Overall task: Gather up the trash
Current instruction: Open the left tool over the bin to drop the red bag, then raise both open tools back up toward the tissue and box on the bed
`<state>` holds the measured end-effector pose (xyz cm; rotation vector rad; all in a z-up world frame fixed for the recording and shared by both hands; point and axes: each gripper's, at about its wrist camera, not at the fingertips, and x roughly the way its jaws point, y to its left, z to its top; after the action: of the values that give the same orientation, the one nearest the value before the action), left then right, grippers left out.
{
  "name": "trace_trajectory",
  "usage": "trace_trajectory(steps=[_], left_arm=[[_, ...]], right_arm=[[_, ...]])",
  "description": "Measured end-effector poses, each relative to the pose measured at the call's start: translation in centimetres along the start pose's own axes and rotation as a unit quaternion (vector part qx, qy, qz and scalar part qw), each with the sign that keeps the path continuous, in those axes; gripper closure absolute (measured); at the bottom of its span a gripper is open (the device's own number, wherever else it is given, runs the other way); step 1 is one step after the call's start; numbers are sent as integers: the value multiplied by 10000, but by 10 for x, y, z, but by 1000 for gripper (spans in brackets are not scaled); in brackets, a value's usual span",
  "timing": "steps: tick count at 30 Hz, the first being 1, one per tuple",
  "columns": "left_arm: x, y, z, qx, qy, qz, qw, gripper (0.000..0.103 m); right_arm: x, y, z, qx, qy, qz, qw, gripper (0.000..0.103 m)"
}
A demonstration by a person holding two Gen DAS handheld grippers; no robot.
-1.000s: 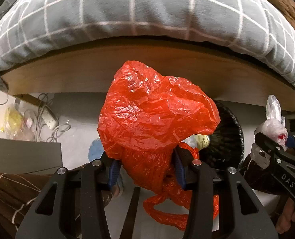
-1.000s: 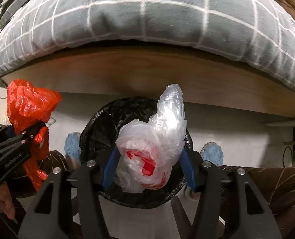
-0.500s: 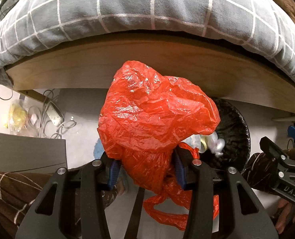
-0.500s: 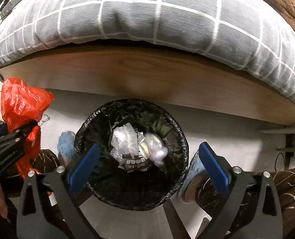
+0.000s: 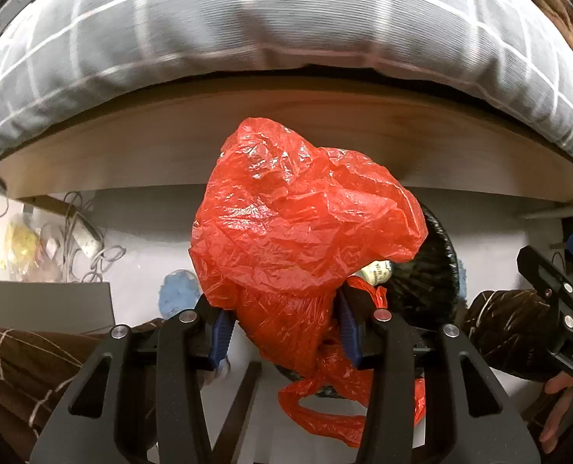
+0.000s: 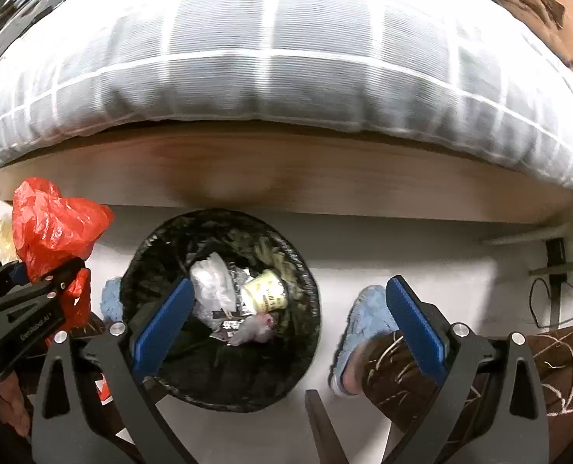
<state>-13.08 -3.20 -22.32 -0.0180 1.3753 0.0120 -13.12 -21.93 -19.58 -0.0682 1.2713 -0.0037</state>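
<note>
Holding a crumpled red plastic bag (image 5: 305,232), the left gripper (image 5: 284,328) has its blue pads pressed into the bag's lower folds; a loose handle loop hangs below. Right gripper (image 6: 286,317) stands wide, nothing between the pads, its jaws having just been opening. It hangs above the black-lined trash bin (image 6: 224,386)

- Bin sits on the pale floor just in front of the wooden bed frame (image 6: 286,170), grey checked duvet (image 6: 286,58) above
- Inside the bin: a whitish plastic bag (image 6: 213,286), a yellowish cup (image 6: 265,295), scraps
- In the left wrist view the bin shows at 3 o'clock of the red bag, mostly hidden behind it
- Person's slippered foot (image 6: 367,324) at 3 o'clock of the bin

Step, as judged: one piece already binned, red bag next. The next move calls for carrying the left gripper over the bin mouth, centred, then releasing. Risk: the light, bulky bag may catch on the rim or cling to a pad
</note>
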Motion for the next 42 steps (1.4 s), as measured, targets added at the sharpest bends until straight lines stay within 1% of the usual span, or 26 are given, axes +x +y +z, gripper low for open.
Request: trace_trajectory(steps=[3, 6, 10, 16, 18, 19, 20, 22, 23, 25, 26, 27, 31, 35, 40, 42], left_arm=[[2, -13, 2, 90, 10, -47, 9999, 59], [7, -28, 2, 247, 31, -65, 9997, 59], [12, -41, 3, 338, 44, -69, 9994, 58], [20, -56, 3, 561, 12, -13, 9984, 56], [20, -61, 3, 637, -25, 8, 9980, 51], [21, -63, 2, 688, -43, 41, 9976, 45], [21, -64, 1, 724, -40, 62, 9973, 42], [21, -67, 1, 713, -41, 67, 9974, 33], [20, -67, 2, 706, -57, 84, 9975, 31], [18, -67, 2, 672, -100, 79, 9977, 21], [17, -67, 3, 651, -120, 91, 9978, 18], [16, -67, 3, 627, -144, 103, 9979, 13], [13, -68, 3, 604, -223, 131, 9978, 6], [7, -62, 8, 484, -311, 118, 9983, 6], [-7, -54, 11, 435, -549, 129, 9975, 6], [-18, -48, 11, 429, -718, 159, 9964, 6]], right_arm=[[1, -15, -2, 136, 9, -46, 9999, 7], [0, -28, -5, 196, -49, -206, 9996, 8], [-1, -43, -8, 290, -131, -335, 9989, 7], [2, -55, -10, 375, -121, -353, 9986, 7], [3, -55, -10, 388, -122, -342, 9986, 7], [3, -55, -9, 387, -127, -337, 9986, 7], [3, -54, -9, 391, -123, -334, 9986, 8], [5, -52, -10, 394, -123, -308, 9987, 7], [4, -50, -9, 368, -129, -308, 9988, 7], [3, -49, -9, 341, -132, -310, 9989, 7], [3, -48, -9, 339, -135, -314, 9988, 7], [3, -48, -9, 339, -139, -322, 9988, 7], [4, -47, -9, 319, -169, -375, 9986, 7], [-1, -49, -5, 358, -312, -425, 9980, 7], [-14, -54, 1, 472, -558, -457, 9963, 7], [-23, -54, 3, 523, -699, -434, 9952, 7]])
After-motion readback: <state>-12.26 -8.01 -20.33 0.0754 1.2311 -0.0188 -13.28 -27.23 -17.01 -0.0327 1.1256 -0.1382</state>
